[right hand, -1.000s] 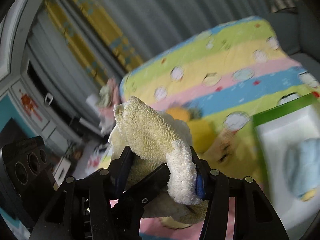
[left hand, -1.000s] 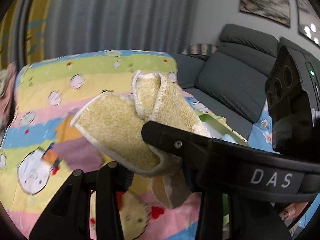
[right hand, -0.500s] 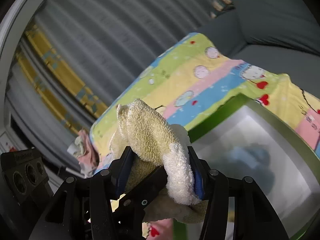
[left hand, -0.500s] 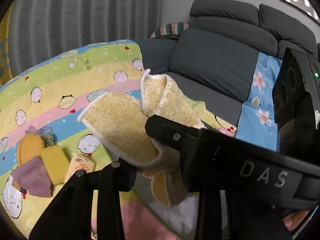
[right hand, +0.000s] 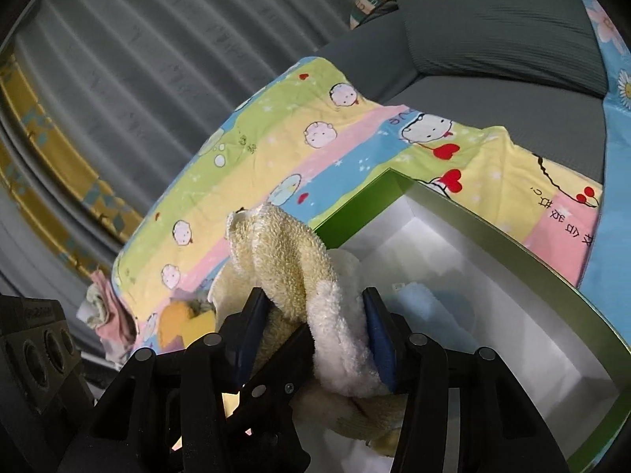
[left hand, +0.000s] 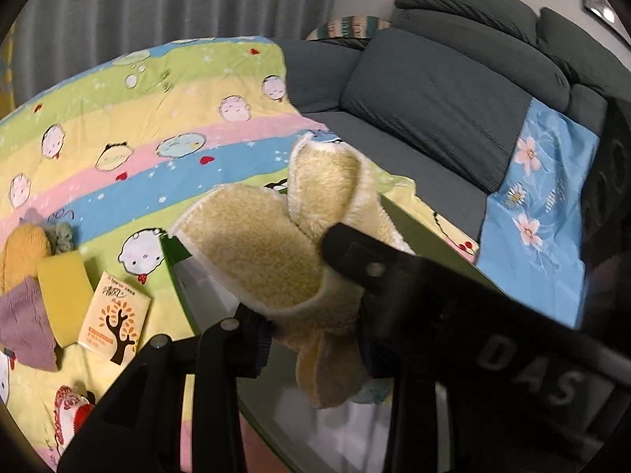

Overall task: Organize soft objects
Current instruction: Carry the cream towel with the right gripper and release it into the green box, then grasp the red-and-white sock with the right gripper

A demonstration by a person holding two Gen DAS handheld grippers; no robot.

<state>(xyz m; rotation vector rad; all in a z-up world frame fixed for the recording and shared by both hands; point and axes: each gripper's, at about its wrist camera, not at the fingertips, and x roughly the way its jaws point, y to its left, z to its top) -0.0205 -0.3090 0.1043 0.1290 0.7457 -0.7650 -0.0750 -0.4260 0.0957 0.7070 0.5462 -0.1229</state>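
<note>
Sofa (left hand: 434,90) now nearer; blanket (left hand: 118,118) receded.

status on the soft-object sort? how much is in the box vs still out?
Done: one light blue soft item already lies in the green-rimmed box.
In hand: both the left gripper and right gripper have jaws clamped on the yellow towel, held over the box.
Left: orange cloth, purple cloth, yellow sponge and tissue pack sit on the blanket.
</note>
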